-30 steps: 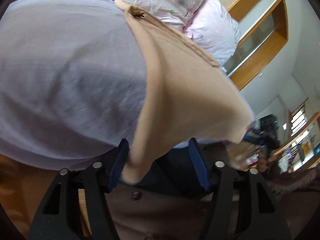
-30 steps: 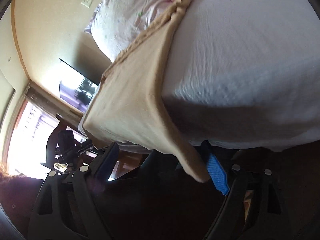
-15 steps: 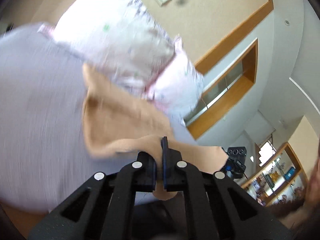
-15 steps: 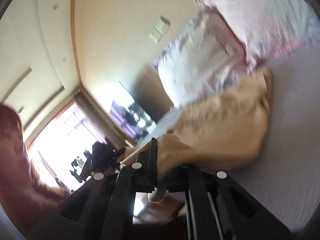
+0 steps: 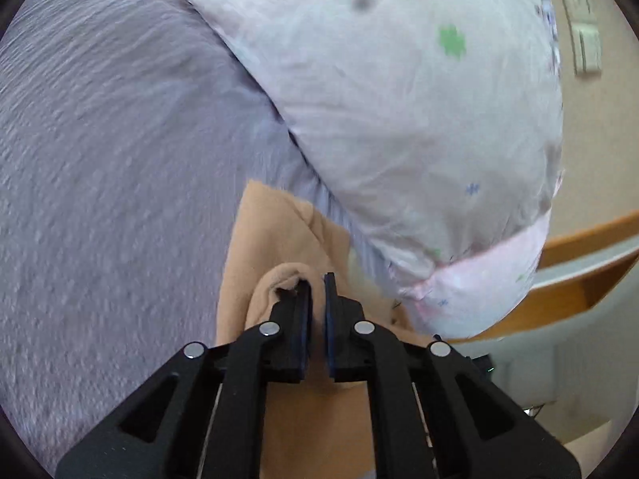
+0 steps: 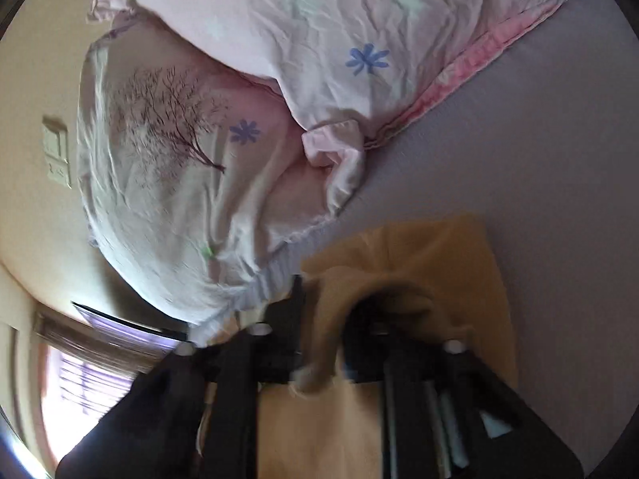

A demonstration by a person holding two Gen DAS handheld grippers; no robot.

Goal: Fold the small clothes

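Note:
A small tan garment [image 5: 271, 239] lies on the lilac bed sheet [image 5: 100, 159] just below the pillows. My left gripper [image 5: 316, 283] is shut on a fold of the garment's edge, the cloth bunched over its left finger. In the right wrist view the same tan garment [image 6: 451, 255] lies doubled over on the sheet. My right gripper [image 6: 323, 291] is shut on another fold of it, the cloth humped over the fingers; this view is blurred.
A white flowered pillow [image 5: 399, 119] fills the far side close ahead of the left gripper. Two pillows, one with a tree print [image 6: 171, 139] and a pink one [image 6: 319, 20], lie ahead of the right gripper. Wall switches [image 5: 583, 36] and a window [image 6: 80, 371] lie beyond.
Both grippers closed on the garment's hanging edge and carried it up and forward across the bed towards the pillows. The garment now lies folded over itself.

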